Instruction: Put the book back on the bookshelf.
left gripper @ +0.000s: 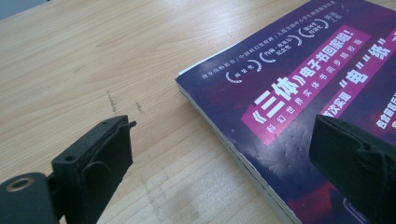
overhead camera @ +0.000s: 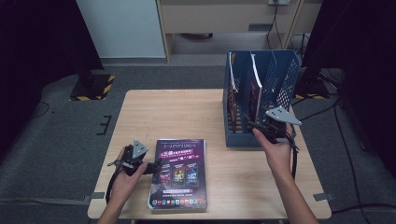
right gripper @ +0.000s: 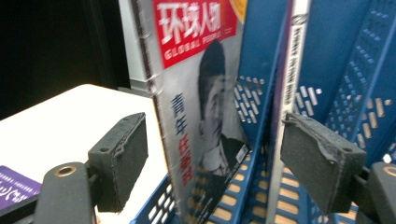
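Two hand-held grippers are working over a pale wooden bench [overhead camera: 187, 112] — one near the front edge, one farther back. Nearest, at about seven o'clock on the bench, the left hand-held gripper [overhead camera: 156, 166] is lying low in the person's left hand [overhead camera: 125, 179], pointing toward three o'clock at the purple magazine [overhead camera: 179, 172]. That magazine is lying flat and face up at six o'clock, close to the front edge. In the left gripper view the jaws are standing wide apart, gripping nothing: one is hovering over bare wood, the other over the purple cover [left gripper: 289, 93], with the magazine's left edge running between them.

Farther back, at about three o'clock, the right hand [overhead camera: 276, 151] is holding the right hand-held gripper [overhead camera: 251, 127] up against the front of the blue file rack [overhead camera: 285, 74], which is standing at two o'clock near the far right corner. In the right gripper view its jaws are standing apart on either side of an upright magazine with a red title banner [right gripper: 196, 79] — neither pad is touching it. That magazine is standing in the rack's left compartment, leaning slightly. A second, white-spined magazine [right gripper: 292, 70] is standing one compartment over, behind a blue divider.
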The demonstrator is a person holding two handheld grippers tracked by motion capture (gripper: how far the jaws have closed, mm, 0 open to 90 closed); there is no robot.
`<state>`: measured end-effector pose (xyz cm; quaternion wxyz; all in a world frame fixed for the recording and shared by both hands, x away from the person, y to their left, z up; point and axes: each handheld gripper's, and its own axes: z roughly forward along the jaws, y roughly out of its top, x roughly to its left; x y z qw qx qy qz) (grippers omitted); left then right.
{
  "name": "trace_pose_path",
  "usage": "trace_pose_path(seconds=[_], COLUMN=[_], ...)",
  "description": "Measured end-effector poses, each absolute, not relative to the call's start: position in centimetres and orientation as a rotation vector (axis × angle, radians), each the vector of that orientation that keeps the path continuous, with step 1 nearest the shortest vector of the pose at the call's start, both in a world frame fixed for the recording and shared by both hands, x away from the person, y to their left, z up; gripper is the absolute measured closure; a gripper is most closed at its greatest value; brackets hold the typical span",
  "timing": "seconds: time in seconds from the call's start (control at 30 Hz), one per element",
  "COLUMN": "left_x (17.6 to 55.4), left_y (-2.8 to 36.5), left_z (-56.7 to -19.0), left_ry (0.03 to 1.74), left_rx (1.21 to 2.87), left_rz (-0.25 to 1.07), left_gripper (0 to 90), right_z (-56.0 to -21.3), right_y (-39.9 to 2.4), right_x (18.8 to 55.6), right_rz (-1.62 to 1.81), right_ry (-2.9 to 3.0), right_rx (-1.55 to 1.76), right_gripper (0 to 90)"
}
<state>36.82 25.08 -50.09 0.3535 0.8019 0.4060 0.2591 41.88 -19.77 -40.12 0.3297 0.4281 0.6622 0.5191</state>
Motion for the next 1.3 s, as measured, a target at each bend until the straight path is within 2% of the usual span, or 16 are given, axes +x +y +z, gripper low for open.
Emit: trace_pose_path(seconds=[0.3,0.67,0.83,0.9,0.97,1.0,1.1,1.3], left_x=[36.8,36.7,36.8,36.8,36.8,36.8,36.8,36.8], left_y=[25.3,24.5,24.6,24.7,24.6,24.6,24.3,24.4], left_z=[-49.9,-50.1,-50.1,-50.1,-50.2,-50.2,-50.2,-50.3], left_ry=[1.055,1.023,1.057,1.063,1.059,1.058,1.048,1.053], left_rx=[2.046,2.062,2.039,2.048,2.058,2.062,2.079,2.061], left_rz=[0.68,0.632,0.601,0.605,0.587,0.577,0.576,0.483], left_gripper=[4.9,4.9,5.9,9.0,11.4,16.3,21.3,20.8], right_z=[-41.9,-44.9,-45.8,-46.0,-46.3,-46.4,-46.7,-46.9], right_y=[-17.8,-13.2,-12.3,-12.2,-12.2,-12.2,-12.1,-11.8], right_x=[40.9,39.2,38.8,38.7,38.7,38.6,38.6,38.5], right_rz=[1.402,1.411,1.427,1.415,1.412,1.408,1.397,1.372], right_ry=[1.803,1.976,2.019,2.023,2.04,2.049,2.077,2.102], right_rx=[1.089,1.031,1.042,1.04,1.036,1.04,1.04,1.027], right_gripper=[23.8,24.2,32.5,39.3,41.9,43.4,45.0,44.6])
